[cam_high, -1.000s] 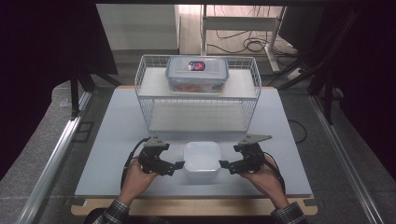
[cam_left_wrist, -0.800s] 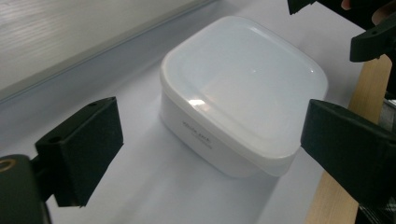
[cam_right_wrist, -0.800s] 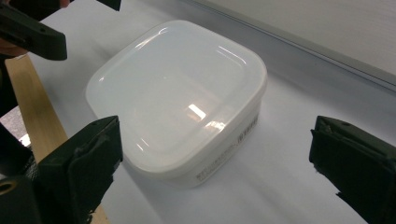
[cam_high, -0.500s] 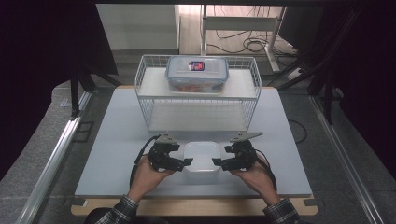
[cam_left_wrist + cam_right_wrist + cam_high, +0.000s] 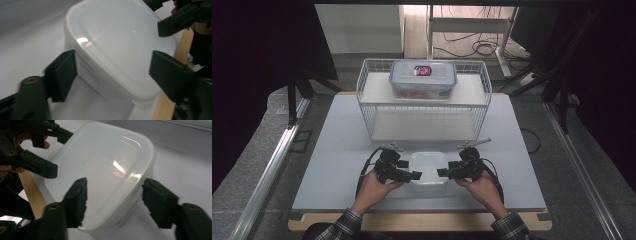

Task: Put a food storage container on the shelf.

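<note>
In the high view, a pale grey table (image 5: 337,150) is seen from above, with a white wire basket (image 5: 424,102) standing at its far middle. On top of the basket a clear plastic food box with a snap-on lid (image 5: 423,79) is set, and red contents are dimly seen through its wall. Near the front edge of the table a white translucent plastic container (image 5: 428,167) rests, bottom up as far as can be told. It is flanked by 2 hand-held grippers: the left gripper (image 5: 414,175) is placed at its left side and the right gripper (image 5: 443,172) at its right side, each held by a hand in a plaid sleeve. In the left gripper view, the container (image 5: 117,47) is seen lying between the 2 black jaws; the left-hand jaw is touching its side wall by faint embossed lettering, while the other jaw is set close beside its rounded corner, and contact there cannot be told. The jaws have just been closing around the container. The other gripper (image 5: 183,18) is seen at the upper right. In the right gripper view, the container (image 5: 105,167) is likewise bracketed by 2 black jaws that have just been closing; the right-hand jaw is laid against its wall, and the left-hand jaw overlaps its rim in the picture, so a firm pinch cannot be confirmed. The opposite gripper (image 5: 37,157) is seen at the upper left.
</note>
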### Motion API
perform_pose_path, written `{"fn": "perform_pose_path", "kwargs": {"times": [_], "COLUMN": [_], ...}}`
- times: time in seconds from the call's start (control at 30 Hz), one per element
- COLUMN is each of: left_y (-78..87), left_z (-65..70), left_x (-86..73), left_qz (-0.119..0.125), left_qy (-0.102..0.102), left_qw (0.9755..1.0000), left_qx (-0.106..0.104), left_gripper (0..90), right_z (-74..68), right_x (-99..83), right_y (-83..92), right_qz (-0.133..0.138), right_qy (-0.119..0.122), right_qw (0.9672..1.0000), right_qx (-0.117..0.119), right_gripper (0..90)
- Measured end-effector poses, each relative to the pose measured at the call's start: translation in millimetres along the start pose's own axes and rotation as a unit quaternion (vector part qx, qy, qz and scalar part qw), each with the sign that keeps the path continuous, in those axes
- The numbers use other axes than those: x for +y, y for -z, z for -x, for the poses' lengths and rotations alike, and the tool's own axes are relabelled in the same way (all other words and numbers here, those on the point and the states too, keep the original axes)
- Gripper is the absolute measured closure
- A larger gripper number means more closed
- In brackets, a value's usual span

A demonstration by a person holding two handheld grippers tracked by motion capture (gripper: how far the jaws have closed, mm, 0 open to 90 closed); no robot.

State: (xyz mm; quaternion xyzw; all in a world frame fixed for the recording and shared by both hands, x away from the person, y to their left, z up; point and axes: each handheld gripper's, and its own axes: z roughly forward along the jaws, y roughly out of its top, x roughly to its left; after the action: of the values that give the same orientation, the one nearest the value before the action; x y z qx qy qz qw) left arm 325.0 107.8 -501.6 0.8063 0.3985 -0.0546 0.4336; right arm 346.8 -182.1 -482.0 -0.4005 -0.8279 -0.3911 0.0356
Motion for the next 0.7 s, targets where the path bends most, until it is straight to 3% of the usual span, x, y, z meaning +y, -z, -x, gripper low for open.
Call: {"fn": "perform_pose_path", "kwargs": {"times": [0.27, 0.4, 0.53, 0.6, 0.7], "left_y": [15.0, 17.8, 20.2, 19.9, 19.6], "left_z": [12.2, 12.5, 13.3, 12.5, 12.6], "left_x": [-7.8, -7.8, -8.7, -9.0, -9.9], "left_qz": [0.019, 0.04, 0.053, 0.057, 0.06], "left_qy": [0.006, 0.019, 0.015, 0.02, 0.018], "left_qw": [0.9996, 0.9987, 0.9976, 0.9973, 0.9968], "left_qx": [0.019, 0.026, 0.043, 0.043, 0.049], "left_gripper": [58.3, 66.5, 78.2, 78.3, 78.7], "right_z": [-2.7, -6.7, -9.9, -13.0, -14.8], "right_x": [-10.6, -12.6, -14.0, -14.6, -16.0], "right_y": [16.0, 20.3, 24.7, 24.0, 23.3], "right_qz": [0.013, 0.034, 0.061, 0.068, 0.077], "right_qy": [-0.017, -0.024, -0.023, -0.007, -0.004], "right_qw": [0.9997, 0.9991, 0.9976, 0.997, 0.9962], "right_qx": [0.009, -0.008, -0.023, -0.038, -0.041], "right_gripper": [62.9, 68.7, 78.3, 78.3, 78.4]}}
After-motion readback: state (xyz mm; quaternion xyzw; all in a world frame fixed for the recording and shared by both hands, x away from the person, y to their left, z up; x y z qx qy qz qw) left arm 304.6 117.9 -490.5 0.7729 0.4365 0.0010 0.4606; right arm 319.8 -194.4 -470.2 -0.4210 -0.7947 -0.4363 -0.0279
